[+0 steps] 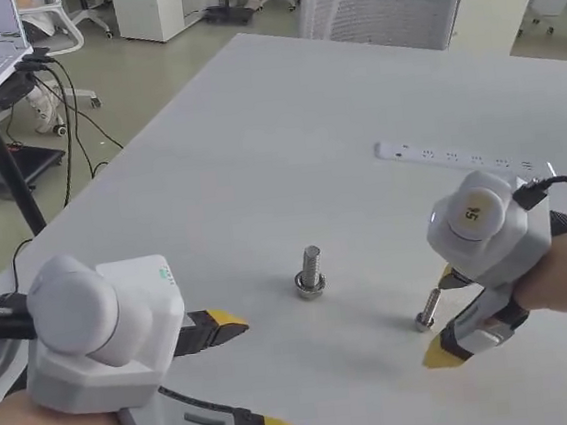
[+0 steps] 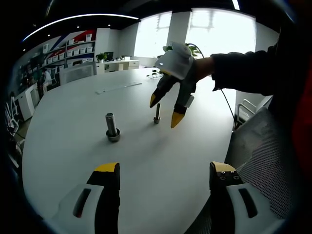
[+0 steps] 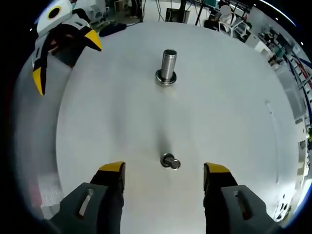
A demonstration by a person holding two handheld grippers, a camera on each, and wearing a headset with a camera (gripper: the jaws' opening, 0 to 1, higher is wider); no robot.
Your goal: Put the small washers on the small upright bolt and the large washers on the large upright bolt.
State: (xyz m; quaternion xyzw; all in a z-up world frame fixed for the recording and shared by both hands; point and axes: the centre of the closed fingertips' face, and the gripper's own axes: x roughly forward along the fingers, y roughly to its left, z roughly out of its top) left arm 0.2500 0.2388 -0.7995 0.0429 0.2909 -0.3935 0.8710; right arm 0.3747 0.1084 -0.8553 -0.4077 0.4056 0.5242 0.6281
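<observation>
Near the middle of the table (image 1: 255,125), the large bolt (image 1: 310,266) stands upright with what may be washers (image 1: 311,290) ringing its foot. The small bolt (image 1: 428,309) stands at its four o'clock. The right gripper (image 3: 164,169) hangs over the small bolt, jaws wide and empty. The left gripper (image 2: 165,168), at seven o'clock, also gapes empty. Stacking looks near done, so the next move calls for lifting straight clear. Open table runs toward twelve, and a power strip (image 1: 459,156) lies at one o'clock.

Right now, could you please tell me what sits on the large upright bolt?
The large upright bolt has a bare threaded top and a metal ring around its foot; whatever lies beneath it is covered.
</observation>
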